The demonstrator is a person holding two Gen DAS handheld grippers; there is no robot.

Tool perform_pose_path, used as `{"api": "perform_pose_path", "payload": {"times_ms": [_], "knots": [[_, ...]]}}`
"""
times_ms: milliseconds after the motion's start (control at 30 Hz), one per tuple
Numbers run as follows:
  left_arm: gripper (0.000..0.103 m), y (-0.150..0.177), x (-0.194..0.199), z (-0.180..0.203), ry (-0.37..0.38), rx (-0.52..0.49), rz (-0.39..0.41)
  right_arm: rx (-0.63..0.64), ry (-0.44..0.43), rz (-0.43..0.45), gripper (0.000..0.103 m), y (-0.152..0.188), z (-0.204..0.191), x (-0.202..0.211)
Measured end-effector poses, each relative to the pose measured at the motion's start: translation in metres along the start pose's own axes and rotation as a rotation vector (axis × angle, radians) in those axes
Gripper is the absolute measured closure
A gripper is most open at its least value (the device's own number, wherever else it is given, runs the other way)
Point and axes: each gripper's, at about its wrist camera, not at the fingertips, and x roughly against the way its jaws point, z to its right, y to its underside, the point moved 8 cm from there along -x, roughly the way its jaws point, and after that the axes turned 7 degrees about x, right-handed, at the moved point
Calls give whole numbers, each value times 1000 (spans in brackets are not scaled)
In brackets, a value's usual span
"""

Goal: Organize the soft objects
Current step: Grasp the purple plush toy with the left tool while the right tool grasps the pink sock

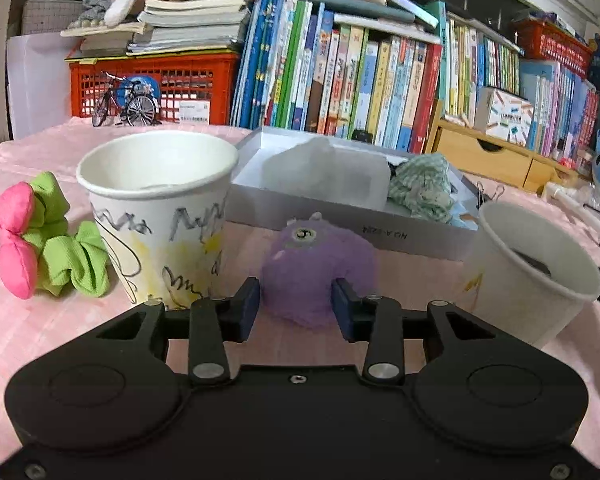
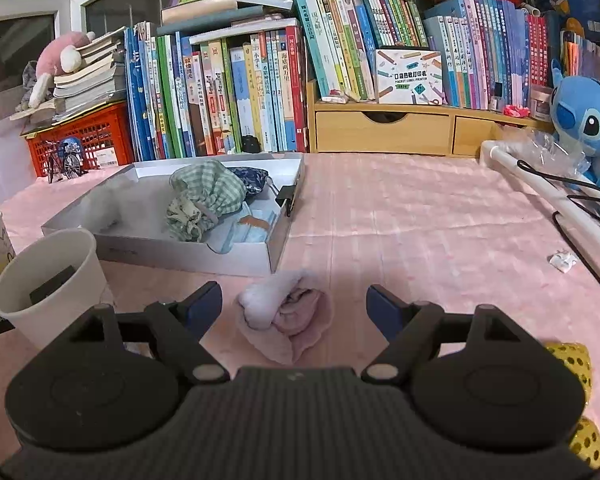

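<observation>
Shelf box (image 2: 410, 76) reads "POCKET LABEL PRINTER"; left tool (image 1: 294, 306) clamps purple plush (image 1: 314, 268).

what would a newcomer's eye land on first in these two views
Probably the fuzzy purple plush, pinched between the jaws of the left gripper, with a scribbled paper cup to its left. In the right wrist view, a crumpled pink cloth lies on the pink tablecloth between the open jaws of the right gripper.
</observation>
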Motion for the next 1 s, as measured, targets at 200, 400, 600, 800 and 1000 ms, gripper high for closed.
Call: {"api": "perform_pose_path", "payload": {"times_ms": [200,400,600,800,1000], "knots": [[72,2,6,0,5,-16,1,0,0,-24,16,2,-1,-6],[72,9,27,-3,24,-29,-5,15,-3,-41,21,6,-5,-11],[71,19,55,-7,43,-97,-22,9,-13,-47,25,7,-6,-14],[42,17,66,-9,44,-133,15,16,-8,-42,25,4,-7,-15],[24,15,50,-6,55,-126,7,13,2,-44,25,3,-7,-19]]}}
